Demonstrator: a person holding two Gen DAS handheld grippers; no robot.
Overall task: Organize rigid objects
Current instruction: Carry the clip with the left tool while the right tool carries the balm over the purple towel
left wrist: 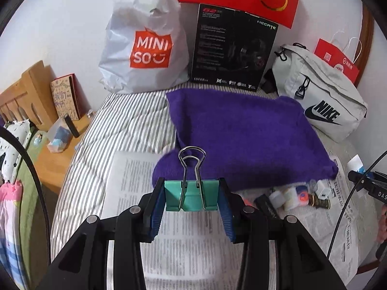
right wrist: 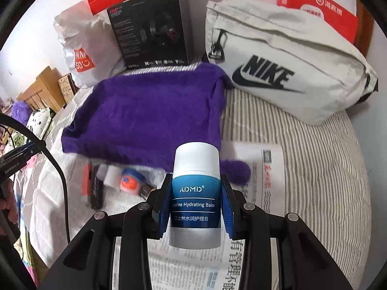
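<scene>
1. Our left gripper clamps a green binder clip above newspaper on the bed.
2. Our right gripper grips a balm jar, upright, near the purple towel.

Between my right tool's fingers, the balm stick reads "ADMD Hydrating Balm". Ahead: plastic bag "MINISO", black box "HECATE", pouch "NIKE".
</scene>
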